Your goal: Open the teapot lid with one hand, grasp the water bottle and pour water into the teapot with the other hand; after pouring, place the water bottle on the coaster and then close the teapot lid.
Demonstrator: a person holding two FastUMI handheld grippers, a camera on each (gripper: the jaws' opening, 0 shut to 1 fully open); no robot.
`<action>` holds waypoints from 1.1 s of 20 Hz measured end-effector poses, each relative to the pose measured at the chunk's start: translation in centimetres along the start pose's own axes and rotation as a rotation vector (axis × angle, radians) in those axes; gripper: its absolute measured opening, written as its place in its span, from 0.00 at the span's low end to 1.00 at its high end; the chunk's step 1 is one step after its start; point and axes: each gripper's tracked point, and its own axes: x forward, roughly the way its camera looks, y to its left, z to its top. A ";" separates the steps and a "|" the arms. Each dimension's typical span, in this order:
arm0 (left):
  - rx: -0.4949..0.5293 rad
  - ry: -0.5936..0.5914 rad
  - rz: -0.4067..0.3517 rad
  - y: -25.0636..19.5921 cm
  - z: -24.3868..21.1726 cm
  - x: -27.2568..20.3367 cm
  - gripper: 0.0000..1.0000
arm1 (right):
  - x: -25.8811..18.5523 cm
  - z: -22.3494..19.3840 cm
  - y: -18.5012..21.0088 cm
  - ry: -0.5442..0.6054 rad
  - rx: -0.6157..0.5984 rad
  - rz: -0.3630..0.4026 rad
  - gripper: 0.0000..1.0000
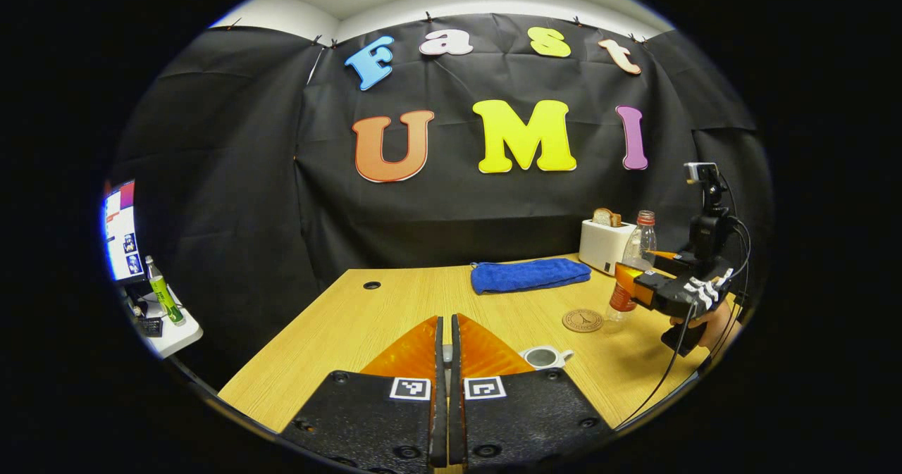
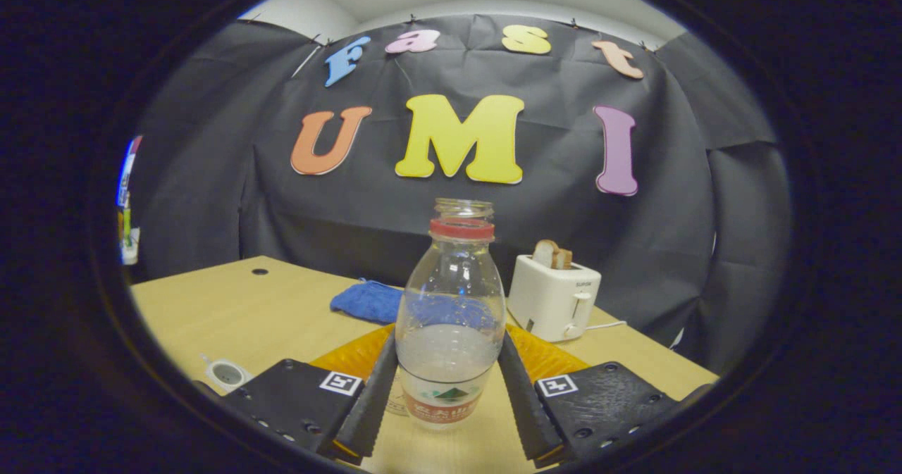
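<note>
Clear plastic, with water in its lower half, stands between the two fingers of the right gripper [image 2: 447,389]: this is the water bottle [image 2: 451,319], upright on the table [image 2: 232,315], without cap, with a red ring at the neck. In the right gripper view the fingers lie along both sides of the bottle's lower part and seem to touch it, but I cannot tell if they really press on it. In the left gripper view this gripper [image 1: 645,271] appears far off at the right, held by a hand [image 1: 715,322] that is partly cut by the edge, and the bottle [image 1: 634,263] is half hidden behind it. The left gripper [image 1: 445,361] has its fingers almost together, with a small grey thing in the narrow gap; it is probably the teapot lid, but it is too much hidden to be sure. Just right of these fingers stands the teapot [image 1: 544,356], small and white, with its top open; its lower part is covered by the gripper body. In the right gripper view the teapot [image 2: 227,373] is low at the left, partly cut off. A round brown coaster [image 1: 583,320] lies near the bottle, just beside it toward the teapot. Farther back lie a blue towel [image 1: 530,275] and a white toaster [image 1: 604,245] with bread in it.
</note>
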 end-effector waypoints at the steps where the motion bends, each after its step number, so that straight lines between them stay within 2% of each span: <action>1: 0.000 0.006 0.001 0.1 -0.2 0.1 0.04 | 0.7 -0.2 0.2 0.012 0.018 0.007 0.77; 4: 0.005 0.020 0.002 0.2 -0.7 0.5 0.04 | 2.8 -0.6 0.5 0.023 0.022 0.000 0.75; 9: 0.004 0.032 0.005 0.2 -1.2 1.0 0.04 | 5.2 -2.0 2.3 0.049 0.017 0.032 0.77; 20: 0.005 0.047 0.002 0.3 -1.7 1.3 0.04 | 6.5 -2.8 3.2 0.049 0.001 0.045 0.77; 22: 0.005 0.045 0.000 0.2 -1.6 1.3 0.04 | 6.4 -2.8 3.3 0.057 -0.007 0.045 0.80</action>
